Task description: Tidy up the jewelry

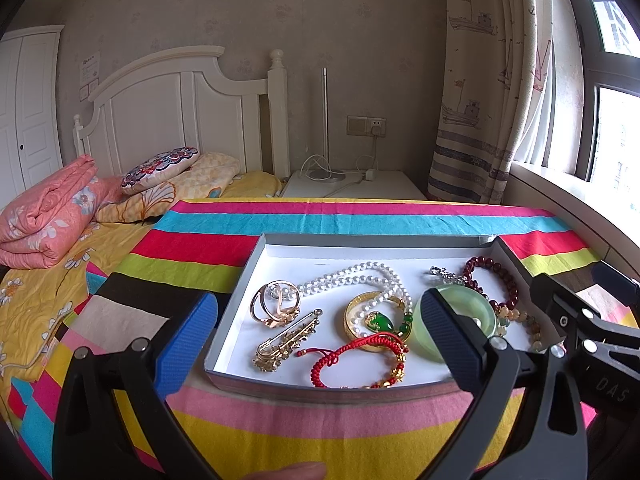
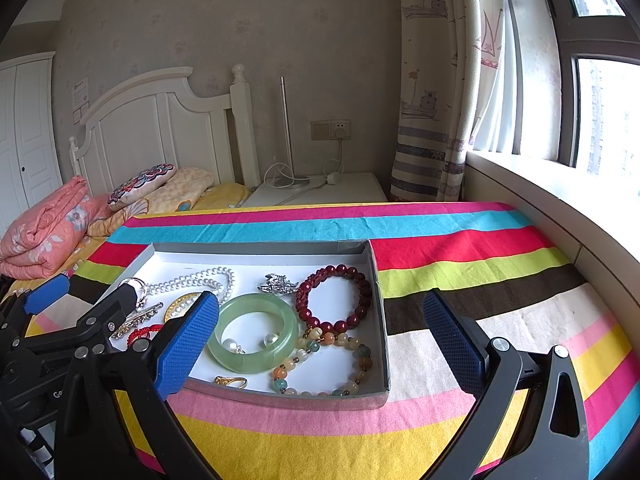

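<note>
Many trinkets (image 2: pixel 336 304) crowding one tray (image 2: pixel 382 320)

Striped cloth (image 2: pixel 460 280) right of the tray (image 2: pixel 378 320) lies bare — inside, jewelry crowds the floor.

Each claw (image 1: pixel 320 332) (image 2: pixel 320 340) has black arms, blue textured pads (image 1: pixel 186 344), silver screws.

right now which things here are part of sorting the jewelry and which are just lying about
Job: grey shallow box, white pearl necklace, pale green jade bangle, dark red bead bracelet, red cord bracelet, gold safety-pin brooch.

Lying about: folded pink quilt, white charger cable.
</note>
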Motion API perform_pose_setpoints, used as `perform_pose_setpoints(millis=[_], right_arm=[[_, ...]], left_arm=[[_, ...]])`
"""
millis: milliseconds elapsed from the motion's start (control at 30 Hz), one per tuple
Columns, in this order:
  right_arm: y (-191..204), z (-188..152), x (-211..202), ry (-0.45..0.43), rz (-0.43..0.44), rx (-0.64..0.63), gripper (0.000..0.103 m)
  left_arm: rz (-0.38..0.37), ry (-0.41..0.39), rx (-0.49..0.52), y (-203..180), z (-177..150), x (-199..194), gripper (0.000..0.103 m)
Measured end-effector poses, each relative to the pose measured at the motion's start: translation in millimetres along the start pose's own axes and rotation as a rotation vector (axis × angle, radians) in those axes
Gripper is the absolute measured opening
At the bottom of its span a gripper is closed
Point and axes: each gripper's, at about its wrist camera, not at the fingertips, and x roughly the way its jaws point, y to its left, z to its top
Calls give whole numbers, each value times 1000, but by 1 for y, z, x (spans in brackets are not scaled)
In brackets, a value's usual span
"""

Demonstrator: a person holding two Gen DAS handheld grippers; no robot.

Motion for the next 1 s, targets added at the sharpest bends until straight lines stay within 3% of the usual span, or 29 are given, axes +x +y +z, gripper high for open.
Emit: perform_pose_setpoints(millis=[800, 1000], right_arm=[[0, 6, -2, -3, 3, -12, 98], [0, 5, 0, 30, 8, -13, 98]], left_arm=[[-17, -12, -58, 7, 1, -4, 101], [-6, 49, -25, 2, 0, -6, 101]])
